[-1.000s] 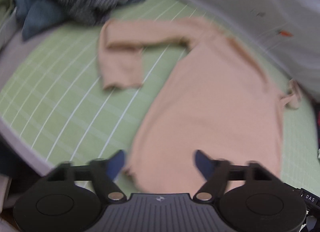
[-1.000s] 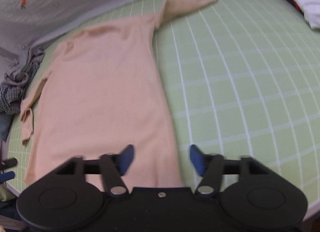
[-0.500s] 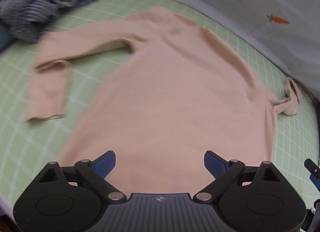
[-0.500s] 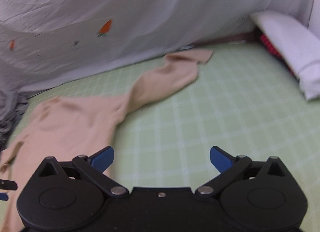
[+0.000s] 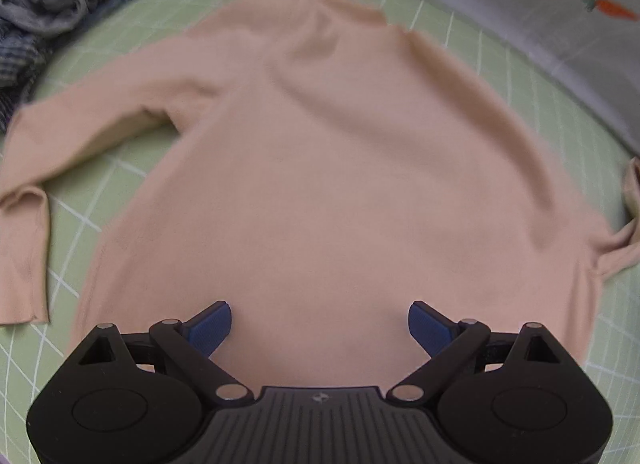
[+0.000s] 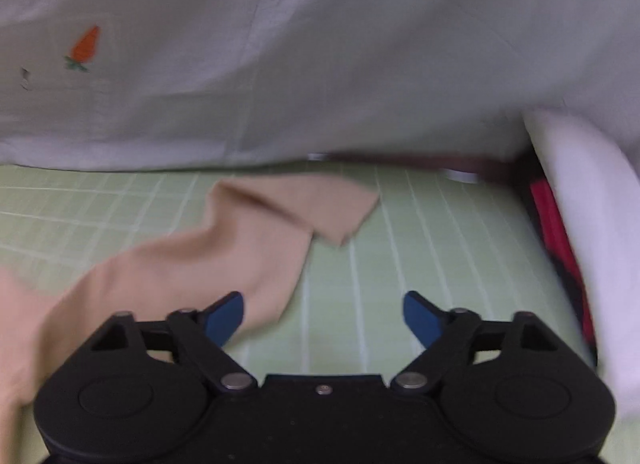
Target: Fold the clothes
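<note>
Peach sweater (image 5: 340,183) lies flat, unfolded, on the green mat (image 6: 440,256); 0 folds made. Left gripper (image 5: 320,322) and right gripper (image 6: 323,314) gape wide, empty.

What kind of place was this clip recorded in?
Probably a bedroom, with the work done on a bed. A peach sweater lies spread on a green checked sheet, a pale cloth with a carrot print hangs behind it, and a heap of other clothes waits at one corner.

Black tongs (image 5: 319,322), blue pads (image 5: 212,324), silver pivot screws.
</note>
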### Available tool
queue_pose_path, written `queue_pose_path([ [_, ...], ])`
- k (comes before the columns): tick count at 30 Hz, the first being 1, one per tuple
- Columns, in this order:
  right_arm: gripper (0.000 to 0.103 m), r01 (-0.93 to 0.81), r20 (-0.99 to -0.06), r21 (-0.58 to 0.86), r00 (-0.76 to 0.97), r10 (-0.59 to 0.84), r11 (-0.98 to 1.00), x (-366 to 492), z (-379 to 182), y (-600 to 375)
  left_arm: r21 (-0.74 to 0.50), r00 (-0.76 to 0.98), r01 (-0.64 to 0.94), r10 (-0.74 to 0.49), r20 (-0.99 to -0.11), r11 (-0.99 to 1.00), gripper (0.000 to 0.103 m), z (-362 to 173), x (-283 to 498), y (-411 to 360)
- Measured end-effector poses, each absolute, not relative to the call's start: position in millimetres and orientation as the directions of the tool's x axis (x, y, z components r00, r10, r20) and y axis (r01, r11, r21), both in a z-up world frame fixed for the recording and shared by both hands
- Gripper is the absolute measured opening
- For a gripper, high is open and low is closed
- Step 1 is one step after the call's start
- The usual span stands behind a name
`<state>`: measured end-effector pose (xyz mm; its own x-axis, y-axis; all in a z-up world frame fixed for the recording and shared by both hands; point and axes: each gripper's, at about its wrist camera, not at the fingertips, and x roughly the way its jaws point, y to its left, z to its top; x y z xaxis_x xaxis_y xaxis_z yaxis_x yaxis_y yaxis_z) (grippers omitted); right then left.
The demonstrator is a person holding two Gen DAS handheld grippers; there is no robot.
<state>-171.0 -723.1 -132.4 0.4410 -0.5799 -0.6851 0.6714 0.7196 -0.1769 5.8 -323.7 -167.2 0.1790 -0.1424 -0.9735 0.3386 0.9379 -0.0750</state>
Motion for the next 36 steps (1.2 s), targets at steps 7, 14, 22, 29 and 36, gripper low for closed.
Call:
queue_pose_path([
  [7,0.046,0.605,-0.677,-0.256,0.445,-0.587,0.754,-128,-155,-755,0.013,0.195,0.404,-0.073,-0.978,0.914,0.103,-173,-3,-342],
  [14,0.002,0.636,-0.66,-0.188,0.482,-0.576,0.748,-127,-159,-769,0.011,0.195,0.401,-0.073,-0.978,0.916,0.103,-172,-4,-340],
  [22,0.002,0.804,-0.574,-0.149,0.403,-0.713,0.576,-215,-124,-744,0.012,0.201,0.4,-0.075,-0.977,0.917,0.103,-170,-8,-339],
  [29,0.002,0.911,-0.606,-0.172,0.202,-0.769,0.375,-327,-113,-697,0.012,0.199,0.395,-0.072,-0.977,0.918,0.103,-168,-10,-340],
  [36,0.004,0.965,-0.763,-0.065,0.116,-0.636,0.254,-383,-141,-664,0.012,0.191,0.376,-0.064,-0.98,0.927,0.103,-164,-10,-343],
])
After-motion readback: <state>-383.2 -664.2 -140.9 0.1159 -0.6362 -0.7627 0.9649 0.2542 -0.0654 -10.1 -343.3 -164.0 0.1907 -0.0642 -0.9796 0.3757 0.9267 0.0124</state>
